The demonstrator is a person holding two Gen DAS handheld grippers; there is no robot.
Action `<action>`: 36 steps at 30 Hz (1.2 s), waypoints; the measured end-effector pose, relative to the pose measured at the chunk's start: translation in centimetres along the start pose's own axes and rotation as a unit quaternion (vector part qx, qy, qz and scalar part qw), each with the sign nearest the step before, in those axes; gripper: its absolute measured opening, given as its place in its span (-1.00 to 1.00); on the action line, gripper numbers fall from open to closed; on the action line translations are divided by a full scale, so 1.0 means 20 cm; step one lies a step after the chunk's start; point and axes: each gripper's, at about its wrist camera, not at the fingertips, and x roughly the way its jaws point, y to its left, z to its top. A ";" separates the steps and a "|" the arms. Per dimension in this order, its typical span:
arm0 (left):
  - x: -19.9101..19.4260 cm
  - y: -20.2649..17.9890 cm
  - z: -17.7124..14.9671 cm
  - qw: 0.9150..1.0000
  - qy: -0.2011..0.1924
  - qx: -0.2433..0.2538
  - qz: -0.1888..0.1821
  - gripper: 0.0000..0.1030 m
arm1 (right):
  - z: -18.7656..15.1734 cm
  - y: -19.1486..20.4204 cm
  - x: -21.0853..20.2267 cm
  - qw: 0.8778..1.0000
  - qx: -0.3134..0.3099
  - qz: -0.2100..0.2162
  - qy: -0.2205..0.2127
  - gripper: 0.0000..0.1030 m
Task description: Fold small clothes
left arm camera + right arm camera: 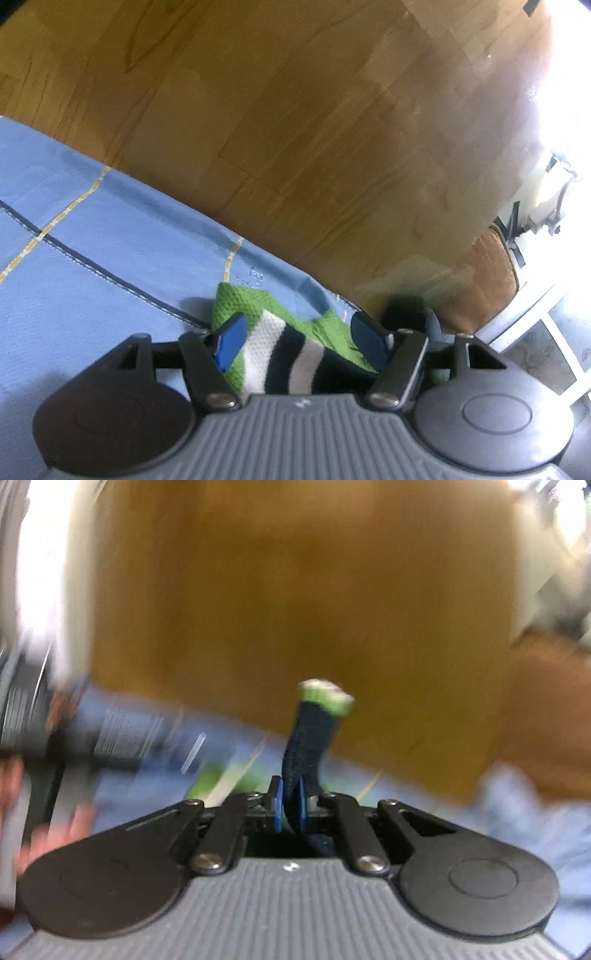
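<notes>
Pinching a dark sock (309,738) at lower centre, the right gripper (290,805) is clamped narrow; the left gripper (299,332) gapes wide around a striped sock (280,354) on blue cloth (92,258).

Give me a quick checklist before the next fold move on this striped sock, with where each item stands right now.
1. Right tongs shut on the dark end of the sock: ok.
2. Left tongs open, pads either side of the striped sock: ok, not gripping yet.
3. Sock lying on the blue cloth: ok in the left view.
4. Sock close to the cloth's edge above the wooden floor: not ok.
5. Sock flat, no twist: cannot tell.
6. Right view sharp enough to judge: not ok, blurred.
</notes>
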 end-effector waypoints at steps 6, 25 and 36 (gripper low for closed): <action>0.03 -0.04 -0.01 1.000 0.012 0.024 0.006 0.26 | -0.25 0.04 -0.09 0.999 -0.010 0.045 0.009 -0.24; 0.14 -0.24 -0.19 0.972 0.049 0.202 0.113 -0.66 | -0.43 -0.89 -0.21 0.942 0.312 -0.119 0.024 -0.66; 0.16 -0.28 -0.23 0.962 0.045 0.233 0.131 -0.42 | -0.49 -0.97 -0.27 0.932 0.314 -0.179 -0.023 -0.18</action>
